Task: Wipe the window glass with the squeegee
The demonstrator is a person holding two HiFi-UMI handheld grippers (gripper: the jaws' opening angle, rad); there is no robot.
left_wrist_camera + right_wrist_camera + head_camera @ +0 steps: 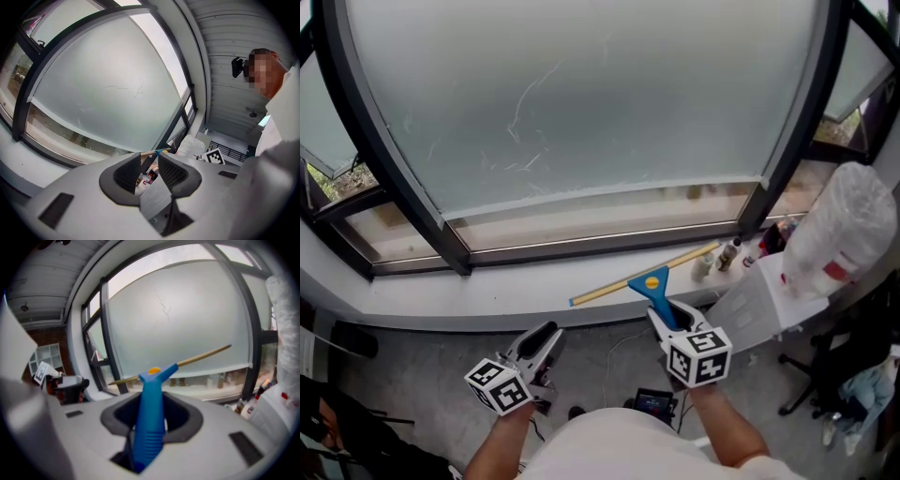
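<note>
Blue-handled squeegee point(654, 285), long tan blade, was clamped in right gripper point(667, 319), readied for frosted window glass point(581, 94) at upper centre (wipe judged unstarted); left gripper point(149, 172) was held spare, jaws apart, empty.

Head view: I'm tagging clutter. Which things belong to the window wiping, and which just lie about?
For the job: squeegee, held in the right tool; window glass.
Lying about: small bottles, white paper, plastic-wrapped bundle, all at right.

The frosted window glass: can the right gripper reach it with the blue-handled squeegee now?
Probably yes. The right gripper is shut on the blue-handled squeegee, and nothing stands between it and the frosted window glass.
</note>
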